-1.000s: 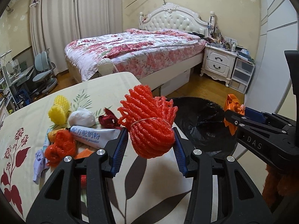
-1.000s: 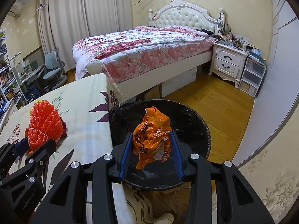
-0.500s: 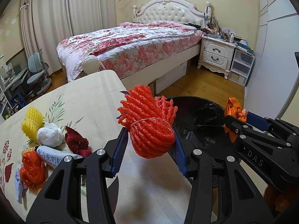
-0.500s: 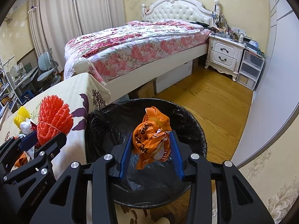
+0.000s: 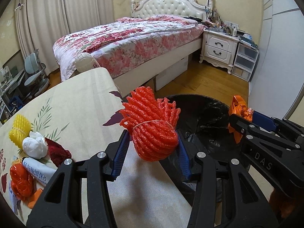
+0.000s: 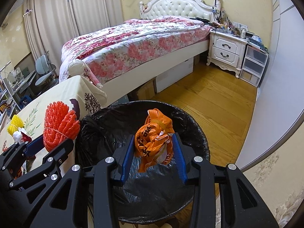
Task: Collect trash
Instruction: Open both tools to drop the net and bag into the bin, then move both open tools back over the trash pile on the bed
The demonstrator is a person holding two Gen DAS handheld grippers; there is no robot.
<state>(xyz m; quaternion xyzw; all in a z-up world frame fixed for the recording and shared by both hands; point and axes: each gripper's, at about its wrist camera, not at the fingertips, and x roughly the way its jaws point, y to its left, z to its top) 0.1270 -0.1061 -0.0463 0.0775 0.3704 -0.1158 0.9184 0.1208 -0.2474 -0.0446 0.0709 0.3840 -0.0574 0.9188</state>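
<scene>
My left gripper [image 5: 153, 144] carries a red foam net bundle [image 5: 153, 136] tied with string, over the table's edge beside the black-lined trash bin [image 5: 205, 114]. Its jaws are opening, but the blue pads still touch the bundle on both sides. In the right wrist view my right gripper [image 6: 153, 152] is shut on a crumpled orange plastic bag [image 6: 153, 140] and hangs above the mouth of the bin [image 6: 195, 125]. That view also has the red net [image 6: 57, 127] at the left. More trash lies on the table [image 5: 76, 104]: a yellow foam net [image 5: 20, 129], a white wad [image 5: 35, 147], a dark red scrap [image 5: 57, 152].
A white tube [image 5: 38, 171] and an orange net [image 5: 20, 182] lie at the table's left. Behind the bin stand a bed [image 6: 133, 43] with a floral cover, a white nightstand [image 6: 226, 51] and plastic drawers [image 6: 254, 64]. Wooden floor [image 6: 218, 98] lies to the right.
Both grippers have moved right and down with their loads. The right gripper has come from the bin's near rim to over its mouth. The table trash has slid left in the left view.
</scene>
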